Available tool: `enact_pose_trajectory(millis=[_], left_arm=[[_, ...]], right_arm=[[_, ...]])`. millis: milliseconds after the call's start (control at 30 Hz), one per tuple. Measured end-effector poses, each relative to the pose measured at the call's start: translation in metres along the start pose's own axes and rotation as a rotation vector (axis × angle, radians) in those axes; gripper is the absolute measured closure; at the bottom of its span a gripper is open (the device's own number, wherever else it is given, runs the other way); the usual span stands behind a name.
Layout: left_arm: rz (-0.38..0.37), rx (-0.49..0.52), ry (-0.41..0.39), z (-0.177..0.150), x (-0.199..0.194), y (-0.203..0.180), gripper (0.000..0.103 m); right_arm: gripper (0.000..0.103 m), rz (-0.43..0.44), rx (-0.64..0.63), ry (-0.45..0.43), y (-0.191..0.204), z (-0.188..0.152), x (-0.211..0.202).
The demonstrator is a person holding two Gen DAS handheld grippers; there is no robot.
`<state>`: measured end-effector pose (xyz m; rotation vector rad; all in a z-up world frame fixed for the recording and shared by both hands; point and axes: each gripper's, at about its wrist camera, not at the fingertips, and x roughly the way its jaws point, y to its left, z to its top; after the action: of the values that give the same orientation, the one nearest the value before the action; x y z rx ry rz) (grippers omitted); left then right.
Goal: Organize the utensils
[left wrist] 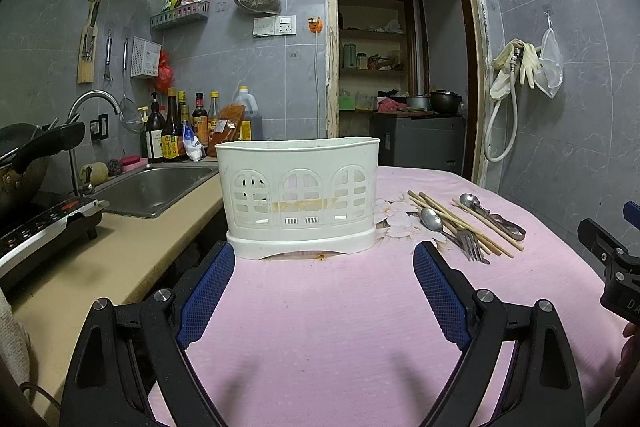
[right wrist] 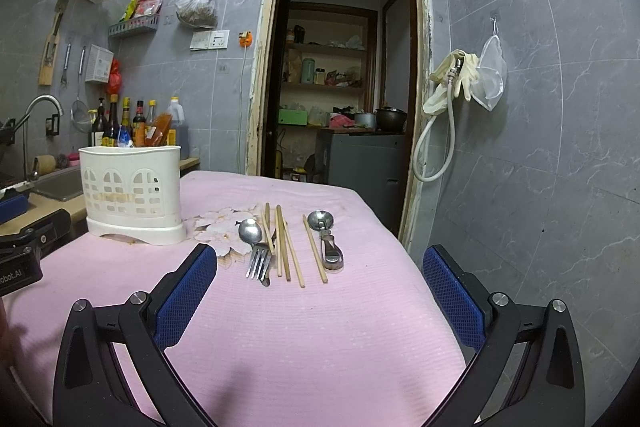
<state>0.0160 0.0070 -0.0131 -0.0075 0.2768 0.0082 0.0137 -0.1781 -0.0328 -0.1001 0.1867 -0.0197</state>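
Both grippers, left (left wrist: pixel 324 255) and right (right wrist: pixel 320 259): fingers wide apart, empty. One caddy (right wrist: pixel 130 187), two spoons (right wrist: pixel 250 230), one fork (right wrist: pixel 259 259).

I'm looking at grey marbled wall tiles (right wrist: pixel 560 147) wrapping the kitchen, with ceiling light glaring off them. An open doorway (right wrist: pixel 340 67) with a chipped frame is showing dim pantry shelves (right wrist: pixel 324 67) beyond. On the left, a steel sink (left wrist: pixel 156 187) is sitting in the beige counter (left wrist: pixel 132 251), sauce bottles (left wrist: pixel 180 131) lining up behind it. Rubber gloves (right wrist: pixel 452 79) and a hose (right wrist: pixel 436 147) are hanging on the right wall. A pink cloth (left wrist: pixel 340 327) is covering the table.
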Motion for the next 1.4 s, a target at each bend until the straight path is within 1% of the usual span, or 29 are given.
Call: enact_pose_trajectory(millis=[667, 933, 1133, 1200, 1267, 1333, 1400], left_arm=[[-0.001, -0.002, 0.006, -0.001, 0.001, 0.001, 0.015], [0.003, 0.013, 0.013, 0.006, 0.007, 0.000, 0.015], [-0.031, 0.039, 0.014, 0.020, 0.018, -0.004, 0.015], [-0.052, 0.051, 0.030, 0.026, 0.023, -0.008, 0.015], [-0.085, 0.068, 0.064, 0.032, 0.032, -0.013, 0.015], [-0.102, 0.066, 0.073, 0.037, 0.036, -0.017, 0.015], [-0.143, 0.056, 0.084, 0.043, 0.041, -0.019, 0.015]], right_arm=[[0.000, 0.001, 0.001, 0.003, 0.000, 0.001, 0.000], [0.000, 0.014, 0.006, 0.016, 0.003, -0.004, 0.002], [0.000, 0.020, -0.016, 0.020, 0.002, 0.000, 0.007], [0.000, 0.024, -0.027, 0.023, 0.001, 0.002, 0.008], [0.000, 0.048, -0.019, 0.032, -0.004, 0.005, 0.010], [0.000, 0.062, -0.018, 0.042, -0.009, 0.009, 0.014], [0.000, 0.096, -0.023, 0.060, -0.018, 0.017, 0.019]])
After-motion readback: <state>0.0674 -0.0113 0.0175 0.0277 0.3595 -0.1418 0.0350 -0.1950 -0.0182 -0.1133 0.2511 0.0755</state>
